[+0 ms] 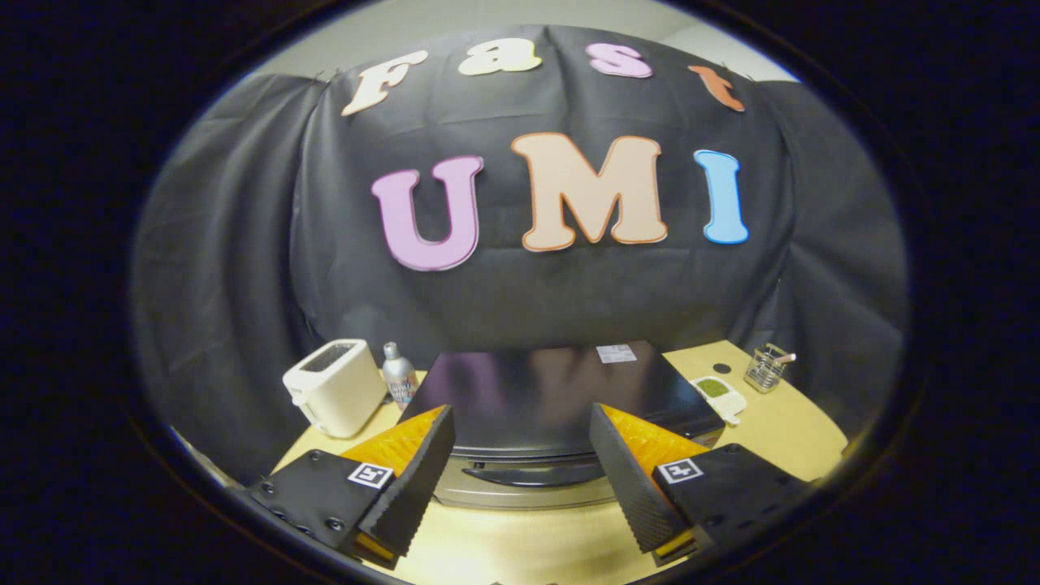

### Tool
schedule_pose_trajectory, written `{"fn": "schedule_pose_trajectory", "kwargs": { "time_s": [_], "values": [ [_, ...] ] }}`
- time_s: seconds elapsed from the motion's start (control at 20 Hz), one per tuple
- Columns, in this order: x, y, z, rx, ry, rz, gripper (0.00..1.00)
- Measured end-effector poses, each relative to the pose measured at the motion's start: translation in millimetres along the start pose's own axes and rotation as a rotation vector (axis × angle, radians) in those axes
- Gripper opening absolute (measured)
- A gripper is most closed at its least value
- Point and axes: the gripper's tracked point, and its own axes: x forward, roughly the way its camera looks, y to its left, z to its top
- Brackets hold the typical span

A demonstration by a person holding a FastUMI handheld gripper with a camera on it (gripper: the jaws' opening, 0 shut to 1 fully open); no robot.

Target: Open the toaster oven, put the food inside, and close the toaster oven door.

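The oven sits on the table just ahead of the fingers, door shut, its handle low between them. The gripper hovers above, tilted down, fingers wide apart and empty. The food lies right of the oven. A slanted approach could make one finger slip off the handle or nudge the oven back.

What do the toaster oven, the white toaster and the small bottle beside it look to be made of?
Toaster oven, beyond the open gripper: glossy dark top that mirrors the backdrop, likely coated metal. White toaster: matte cream shell, probably plastic. Bottle: silvery sheen, apparently metal.
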Motion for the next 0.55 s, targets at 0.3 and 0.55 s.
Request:
{"fn": "schedule_pose_trajectory", "kwargs": {
  "time_s": [0.3, 0.55],
  "values": [
    [-22, -45, 24, 0.114, -0.066, -0.063, 0.99],
    [-30, -84, 38, 0.203, -0.105, -0.144, 0.98]
  ]
}}
